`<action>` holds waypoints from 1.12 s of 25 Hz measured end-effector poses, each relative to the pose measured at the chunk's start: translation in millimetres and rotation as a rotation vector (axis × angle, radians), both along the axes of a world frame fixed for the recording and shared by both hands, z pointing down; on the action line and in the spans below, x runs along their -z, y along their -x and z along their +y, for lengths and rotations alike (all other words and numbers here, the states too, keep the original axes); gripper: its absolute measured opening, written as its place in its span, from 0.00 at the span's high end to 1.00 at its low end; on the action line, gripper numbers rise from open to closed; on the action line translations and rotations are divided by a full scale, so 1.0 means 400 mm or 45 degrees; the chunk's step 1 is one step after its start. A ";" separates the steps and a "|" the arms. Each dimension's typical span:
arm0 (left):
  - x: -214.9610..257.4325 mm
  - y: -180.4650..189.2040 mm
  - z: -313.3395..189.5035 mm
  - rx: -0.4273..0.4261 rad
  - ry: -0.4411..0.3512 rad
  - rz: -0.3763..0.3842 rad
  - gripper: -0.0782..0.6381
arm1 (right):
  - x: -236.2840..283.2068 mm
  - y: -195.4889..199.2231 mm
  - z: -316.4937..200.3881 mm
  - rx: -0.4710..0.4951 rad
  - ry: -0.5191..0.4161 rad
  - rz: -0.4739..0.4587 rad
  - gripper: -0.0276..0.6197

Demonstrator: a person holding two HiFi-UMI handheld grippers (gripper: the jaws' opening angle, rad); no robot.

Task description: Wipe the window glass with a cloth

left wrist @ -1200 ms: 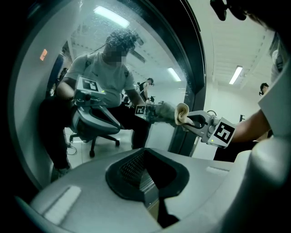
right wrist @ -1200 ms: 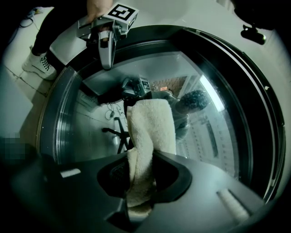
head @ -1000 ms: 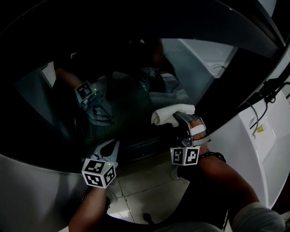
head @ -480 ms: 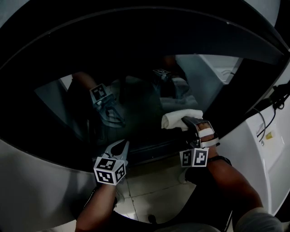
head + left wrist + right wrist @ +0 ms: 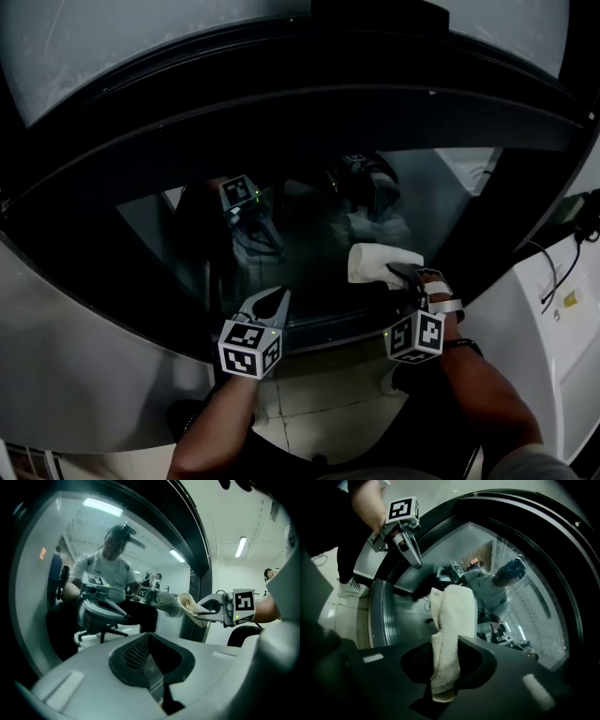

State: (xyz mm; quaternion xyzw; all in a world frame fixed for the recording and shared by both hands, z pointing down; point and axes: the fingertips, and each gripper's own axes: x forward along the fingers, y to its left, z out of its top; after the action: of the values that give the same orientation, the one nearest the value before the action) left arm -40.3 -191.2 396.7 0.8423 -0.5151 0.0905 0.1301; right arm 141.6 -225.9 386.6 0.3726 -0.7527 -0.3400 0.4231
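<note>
in the head view, a cream terry cloth [image 5: 378,262], folded into a thick roll, is seen low on the right of the dark curved window glass [image 5: 309,234], pinched at its near end by the fingers of the right gripper [image 5: 401,275]. the black frame [image 5: 281,103] runs close by the cloth on the right and just below it, while a wide stretch of glass lies open to its left and above. the left gripper [image 5: 273,297] is held at the lower edge of the glass, well apart from the cloth, over the tiled floor [image 5: 319,394]. a white panel [image 5: 553,319] is seen beyond the frame on the right. in the left gripper view, the pale fingers of the left gripper [image 5: 152,667] are shown pressed together with nothing between them; past them, the cloth is held out sideways and its far end meets its own reflection on the glass. in the right gripper view, the cloth [image 5: 452,634] is shown clamped between the dark fingers, its lower end hanging out below them and its upper end spread wider against the glass, with the curved frame close on the left and open glass to the right.
</note>
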 end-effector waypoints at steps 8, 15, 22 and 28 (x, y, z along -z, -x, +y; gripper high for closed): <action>0.123 -0.005 0.055 0.046 -0.016 0.024 0.87 | 0.113 -0.014 0.106 -0.039 0.330 -0.480 0.84; 0.259 -0.015 0.164 0.068 -0.069 0.064 0.87 | 0.237 0.010 0.231 0.057 0.552 -0.902 0.84; 0.377 0.022 0.294 0.132 -0.160 0.190 0.87 | 0.380 0.009 0.351 0.184 0.665 -1.230 0.84; 0.394 0.090 0.355 0.229 -0.183 0.194 0.87 | 0.409 -0.045 0.397 0.155 0.660 -1.294 0.84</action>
State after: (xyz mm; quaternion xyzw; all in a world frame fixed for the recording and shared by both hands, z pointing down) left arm -76.2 -49.4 239.2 0.8044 -0.5823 -0.0230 0.1157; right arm 159.6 -67.0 223.2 0.3293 -0.9404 0.0539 0.0654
